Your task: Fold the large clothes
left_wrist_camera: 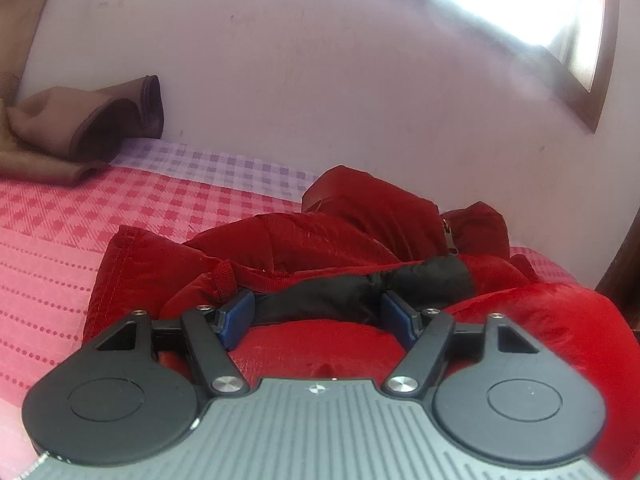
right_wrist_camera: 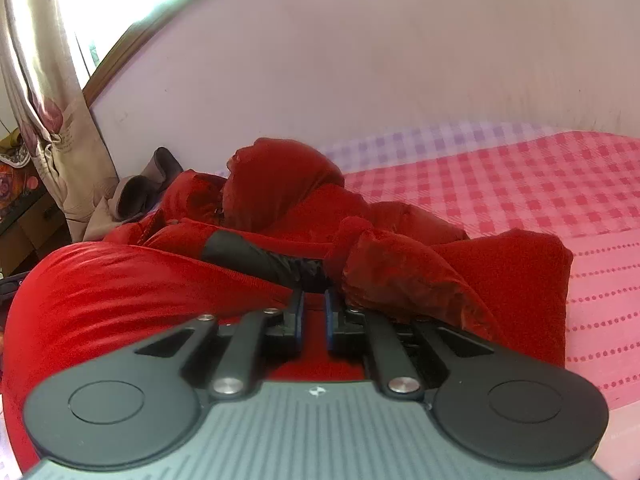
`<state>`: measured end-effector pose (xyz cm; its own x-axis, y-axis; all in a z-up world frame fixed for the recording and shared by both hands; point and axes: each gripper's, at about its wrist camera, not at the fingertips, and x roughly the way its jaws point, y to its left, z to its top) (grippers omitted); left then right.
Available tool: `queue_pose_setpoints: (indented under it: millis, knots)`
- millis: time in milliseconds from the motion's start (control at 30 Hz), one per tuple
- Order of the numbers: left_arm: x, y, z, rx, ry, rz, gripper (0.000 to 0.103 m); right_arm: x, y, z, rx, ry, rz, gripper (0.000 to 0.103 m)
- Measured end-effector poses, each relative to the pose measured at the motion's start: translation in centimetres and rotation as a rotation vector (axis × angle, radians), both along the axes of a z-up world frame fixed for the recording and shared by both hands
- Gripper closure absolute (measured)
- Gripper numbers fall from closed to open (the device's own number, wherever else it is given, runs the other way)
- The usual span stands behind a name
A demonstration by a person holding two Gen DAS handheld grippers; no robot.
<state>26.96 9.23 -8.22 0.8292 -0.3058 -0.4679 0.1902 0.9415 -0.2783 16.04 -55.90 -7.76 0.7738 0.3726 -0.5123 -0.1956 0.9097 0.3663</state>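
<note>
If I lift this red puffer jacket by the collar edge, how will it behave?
The red puffer jacket looks puffy and crumpled, so it will probably sag and trail rather than hold shape. Its shiny shell may slip between pads. It is likely light for its bulk. The right hand-held gripper is shut at its black lining.

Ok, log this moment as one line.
stage: gripping | left gripper: open, over black lining | right gripper: shut, whether on fabric unclear | red jacket: crumpled on bed, unfolded
</note>
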Motion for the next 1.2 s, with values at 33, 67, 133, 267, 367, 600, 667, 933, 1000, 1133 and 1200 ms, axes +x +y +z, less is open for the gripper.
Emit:
queue_pose_setpoints:
  millis: [33,67,133,267,367,600,667,933,1000,1133,1200]
  knots:
    - [0.1,0.0,-0.1,0.002,0.003,0.001,0.031,0.0,0.1,-0.2,-0.008,-0.006,-0.002,0.096]
    - [0.1,0.0,-0.2,0.004,0.006,0.0,0.031,0.0,0.3,-0.2,-0.017,-0.01,-0.003,0.096]
    - [0.3,0.0,-0.3,0.0,0.017,-0.004,0.031,0.1,0.4,-0.4,-0.028,-0.014,-0.006,0.096]
    - [0.7,0.1,-0.5,0.0,0.03,-0.005,0.031,0.2,0.6,-0.5,-0.045,-0.018,-0.006,0.096]
    - [0.8,-0.1,-0.6,0.01,0.037,-0.005,0.03,0.3,0.3,-0.6,-0.029,-0.016,-0.003,0.096]
    - [0.9,-0.3,-0.8,0.029,0.044,-0.003,0.03,0.6,0.3,-0.7,-0.029,-0.007,-0.002,0.096]
    - [0.9,-0.4,-0.8,0.034,0.044,-0.002,0.03,0.7,0.3,-0.7,-0.029,-0.005,-0.002,0.096]
    - [0.9,-0.4,-0.8,0.046,0.046,-0.003,0.03,0.5,1.0,-0.5,-0.079,-0.016,-0.007,0.096]
    - [0.9,-0.3,-0.8,0.05,0.045,-0.004,0.03,0.4,1.1,-0.4,-0.092,-0.021,-0.01,0.096]
    - [0.7,-0.4,-0.8,0.064,0.039,0.003,0.03,0.3,1.2,-0.2,-0.104,-0.03,-0.012,0.096]
    - [0.5,-0.5,-0.8,0.075,0.035,0.006,0.03,0.3,0.8,-0.2,-0.076,-0.03,-0.013,0.096]
